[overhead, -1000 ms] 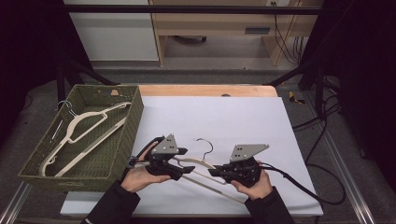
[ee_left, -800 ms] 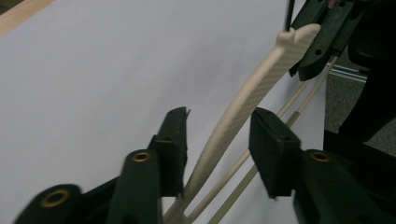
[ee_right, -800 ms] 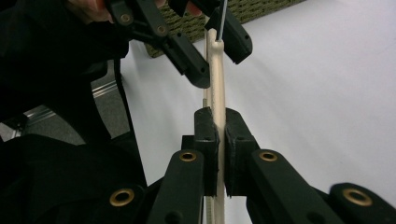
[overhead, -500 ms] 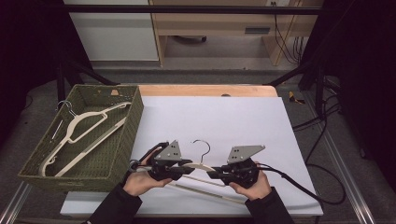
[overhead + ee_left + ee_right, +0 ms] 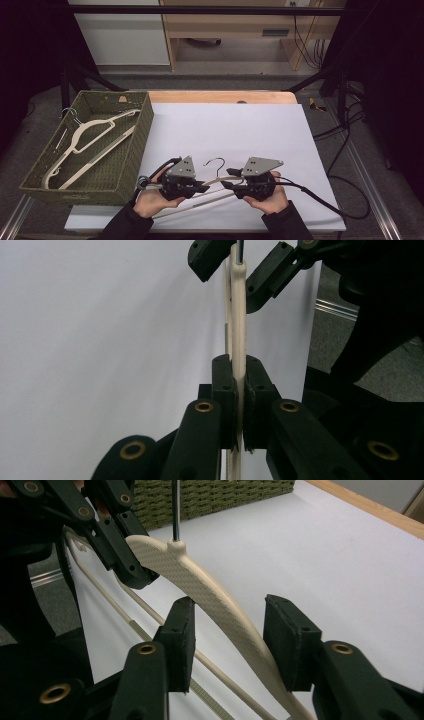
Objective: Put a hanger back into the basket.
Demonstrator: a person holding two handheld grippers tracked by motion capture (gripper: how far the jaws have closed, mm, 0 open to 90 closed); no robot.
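Observation:
A cream plastic hanger [image 5: 220,181] with a metal hook [image 5: 216,162] is held just above the white sheet near the table's front edge. My left gripper [image 5: 202,187] is shut on one shoulder of it; in the left gripper view the pads [image 5: 223,385] pinch the hanger [image 5: 238,315] edge-on, having just closed. My right gripper [image 5: 227,184] faces it from the right. Its jaws have just been opening and stand apart around the other shoulder [image 5: 220,600], which leans by the left pad [image 5: 182,630] while the right pad is clear.
A green woven basket [image 5: 135,150] at the left holds more cream hangers [image 5: 90,135]. The white sheet [image 5: 240,125] covers the table, with a wooden edge [image 5: 220,96] behind. Black cables [image 5: 325,200] trail off to the right.
The left gripper's jaws have closed onto the hanger's shoulder. The right gripper's jaws, shut on the hanger before, have parted. Both hands stay near the front edge.

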